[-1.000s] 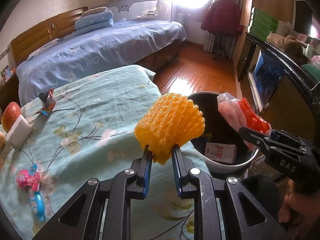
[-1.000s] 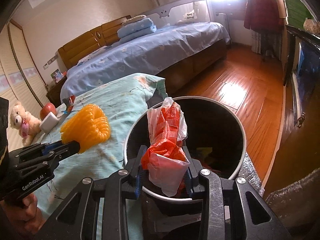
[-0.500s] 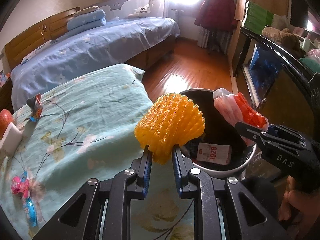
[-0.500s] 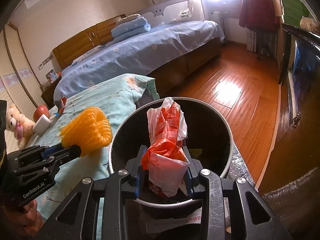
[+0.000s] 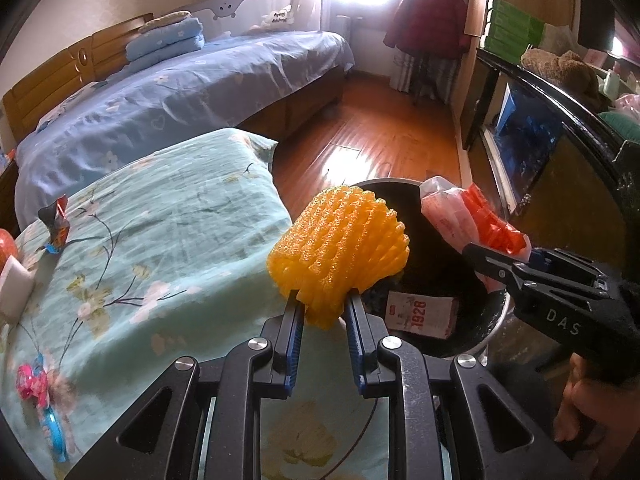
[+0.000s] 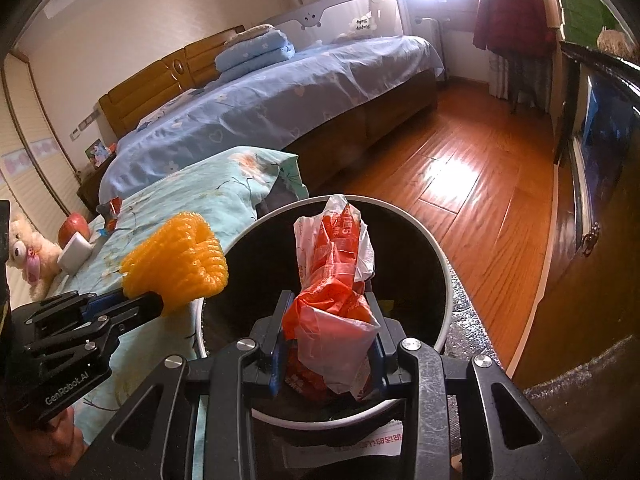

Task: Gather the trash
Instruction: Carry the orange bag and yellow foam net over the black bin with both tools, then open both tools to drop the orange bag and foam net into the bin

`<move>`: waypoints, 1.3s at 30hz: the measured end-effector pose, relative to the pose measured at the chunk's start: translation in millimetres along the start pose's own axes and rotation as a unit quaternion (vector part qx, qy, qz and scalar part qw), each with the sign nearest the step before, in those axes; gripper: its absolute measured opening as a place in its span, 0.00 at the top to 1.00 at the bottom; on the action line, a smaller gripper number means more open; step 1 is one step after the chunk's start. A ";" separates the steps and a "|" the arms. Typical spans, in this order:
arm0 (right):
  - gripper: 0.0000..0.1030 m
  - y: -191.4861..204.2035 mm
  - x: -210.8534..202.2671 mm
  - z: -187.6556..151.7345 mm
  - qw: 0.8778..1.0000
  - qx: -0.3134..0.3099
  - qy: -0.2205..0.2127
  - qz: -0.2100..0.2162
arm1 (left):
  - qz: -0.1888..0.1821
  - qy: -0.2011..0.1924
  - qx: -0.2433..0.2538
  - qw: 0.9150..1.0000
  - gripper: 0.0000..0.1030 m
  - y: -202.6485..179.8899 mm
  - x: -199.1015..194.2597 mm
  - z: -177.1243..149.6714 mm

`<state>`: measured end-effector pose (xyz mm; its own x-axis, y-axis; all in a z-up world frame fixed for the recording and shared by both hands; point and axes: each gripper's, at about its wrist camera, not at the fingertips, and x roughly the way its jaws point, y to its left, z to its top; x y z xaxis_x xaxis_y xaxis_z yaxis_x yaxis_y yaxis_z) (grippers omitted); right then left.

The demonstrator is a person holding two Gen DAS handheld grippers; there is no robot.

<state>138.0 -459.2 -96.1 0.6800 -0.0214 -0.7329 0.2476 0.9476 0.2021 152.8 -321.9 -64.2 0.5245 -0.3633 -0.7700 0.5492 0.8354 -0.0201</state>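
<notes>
Here left tongs (image 5: 322,312) pinch foam net (image 5: 340,248); right tongs (image 6: 328,354) pinch bag (image 6: 334,280).

Both views are fisheyes mounted just behind a gripper's 2 fingers, angled steeply downward. The left wrist view looks from above the floral quilt (image 5: 160,216) toward the bin (image 5: 496,320), close in. The right wrist view sits nearly over the bin (image 6: 442,264). Each catches the other gripper at its edge; both share the bin, the blue bed (image 5: 200,92) and the wooden floor (image 6: 480,184), probably facing the window.
</notes>
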 end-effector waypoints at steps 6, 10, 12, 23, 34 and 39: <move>0.67 -5.7 2.6 2.9 1.000 0.006 0.003 0.002 | -0.008 0.003 0.004 1.000 0.80 -5.1 5.2 2.6; 0.65 -8.8 4.4 5.8 1.000 0.010 0.003 0.001 | -0.013 0.006 0.005 1.000 0.78 -5.3 8.1 4.4; 0.65 -9.6 5.6 7.4 1.000 0.012 0.004 0.001 | -0.016 0.006 0.003 1.000 0.76 -5.6 9.3 5.3; 0.39 -17.5 4.1 9.4 1.000 0.025 0.002 0.000 | -0.024 -0.006 -0.006 1.000 0.46 1.9 -0.8 -0.3; 0.27 11.1 -2.6 8.2 0.999 0.018 -0.008 0.027 | 0.012 -0.024 -0.055 0.998 0.39 45.2 -33.7 -28.2; 0.25 45.5 1.4 8.0 0.999 -0.002 -0.007 0.054 | 0.037 -0.029 -0.083 0.995 0.39 73.0 -51.0 -44.7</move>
<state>155.8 -418.6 -82.8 0.7126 0.0762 -0.6974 0.1702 0.9456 0.2772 137.1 -223.9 -54.9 0.5994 -0.3175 -0.7348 0.3946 0.9159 -0.0738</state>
